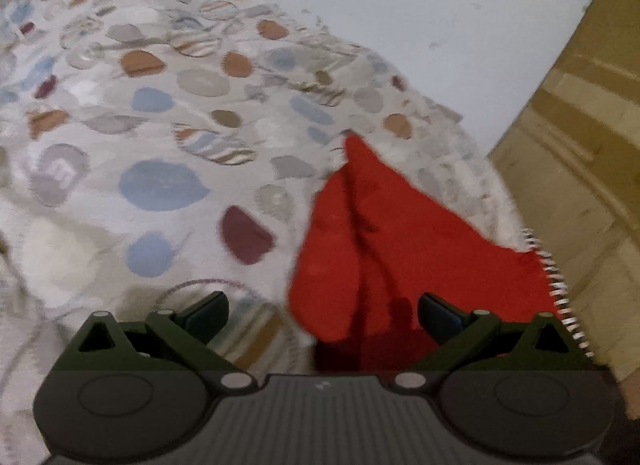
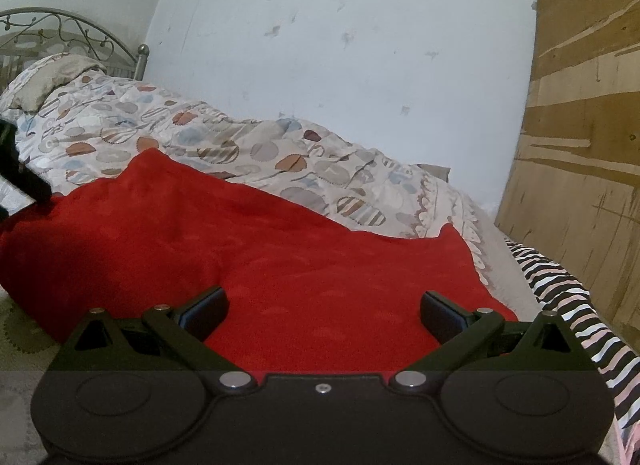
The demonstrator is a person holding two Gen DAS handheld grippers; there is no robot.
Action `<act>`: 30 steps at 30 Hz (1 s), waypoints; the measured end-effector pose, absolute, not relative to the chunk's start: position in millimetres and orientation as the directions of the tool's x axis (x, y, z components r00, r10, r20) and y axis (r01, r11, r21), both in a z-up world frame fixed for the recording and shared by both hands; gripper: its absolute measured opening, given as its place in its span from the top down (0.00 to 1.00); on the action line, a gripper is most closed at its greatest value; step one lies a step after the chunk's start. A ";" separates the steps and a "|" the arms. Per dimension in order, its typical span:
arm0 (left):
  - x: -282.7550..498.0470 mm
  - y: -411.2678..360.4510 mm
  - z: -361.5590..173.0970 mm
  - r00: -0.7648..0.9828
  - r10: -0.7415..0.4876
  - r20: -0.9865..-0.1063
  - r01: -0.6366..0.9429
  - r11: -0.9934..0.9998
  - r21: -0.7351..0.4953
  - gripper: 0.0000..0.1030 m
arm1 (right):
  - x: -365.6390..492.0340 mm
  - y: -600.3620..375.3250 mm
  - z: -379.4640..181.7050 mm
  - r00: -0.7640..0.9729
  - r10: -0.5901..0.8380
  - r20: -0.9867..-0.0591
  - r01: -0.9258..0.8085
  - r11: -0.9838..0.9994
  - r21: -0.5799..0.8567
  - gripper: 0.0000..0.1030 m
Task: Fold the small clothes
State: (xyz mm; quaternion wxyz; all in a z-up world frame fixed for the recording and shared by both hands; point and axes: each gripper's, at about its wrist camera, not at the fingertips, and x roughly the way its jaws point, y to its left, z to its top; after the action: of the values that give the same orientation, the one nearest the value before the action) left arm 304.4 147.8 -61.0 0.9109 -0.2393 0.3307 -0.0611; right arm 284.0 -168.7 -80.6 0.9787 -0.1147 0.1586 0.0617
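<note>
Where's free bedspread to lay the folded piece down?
Free: the patterned bedspread left of the red cloth, up toward the pillow, and the strip between the cloth's far edge and the wall. Crowded: right edge, where the striped fabric meets the wooden panel.

Soft, even indoor light fills both views, the left wrist view smeared by motion blur across the bedspread (image 1: pixel 160 113), the right sharper, both bowed at dark fisheye corners, with shadow on the red cloth (image 2: pixel 280 249).
</note>
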 end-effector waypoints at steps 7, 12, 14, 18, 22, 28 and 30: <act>339.9 128.9 -78.8 0.673 -0.250 -0.696 -0.047 0.925 -0.377 0.00 | 283.4 -169.0 -80.1 0.943 0.083 -0.322 -0.156 0.966 -0.207 0.00; 335.2 131.1 -79.5 0.685 -0.256 -0.682 -0.048 0.918 -0.394 0.00 | 283.5 -170.3 -79.5 0.944 0.087 -0.319 -0.157 0.967 -0.202 0.00; 336.9 133.8 -80.5 0.685 -0.267 -0.677 -0.055 0.908 -0.415 0.00 | 283.6 -170.4 -79.5 0.944 0.087 -0.319 -0.157 0.967 -0.202 0.00; 334.7 134.6 -79.0 0.702 -0.274 -0.657 -0.043 0.905 -0.424 0.08 | 283.0 -170.2 -79.7 0.945 0.085 -0.317 -0.155 0.966 -0.204 0.00; 329.3 128.4 -74.0 0.730 -0.297 -0.616 0.027 0.913 -0.408 0.30 | 282.9 -173.1 -76.8 0.939 0.102 -0.327 -0.169 0.969 -0.182 0.00; 328.9 128.2 -74.6 0.727 -0.336 -0.599 0.047 0.894 -0.445 0.59 | 279.5 -204.0 -59.1 0.943 0.033 -0.330 -0.065 0.994 -0.087 0.00; 327.0 126.6 -74.0 0.738 -0.332 -0.588 0.055 0.897 -0.438 0.64 | 281.0 -212.2 -64.2 0.936 0.018 -0.352 -0.052 0.995 -0.088 0.00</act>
State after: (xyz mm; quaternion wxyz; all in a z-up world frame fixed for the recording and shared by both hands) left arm 327.0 126.6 -74.0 0.9103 -0.2002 0.3463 -0.1061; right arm 281.0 -212.2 -64.2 0.9827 -0.0480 0.1782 0.0177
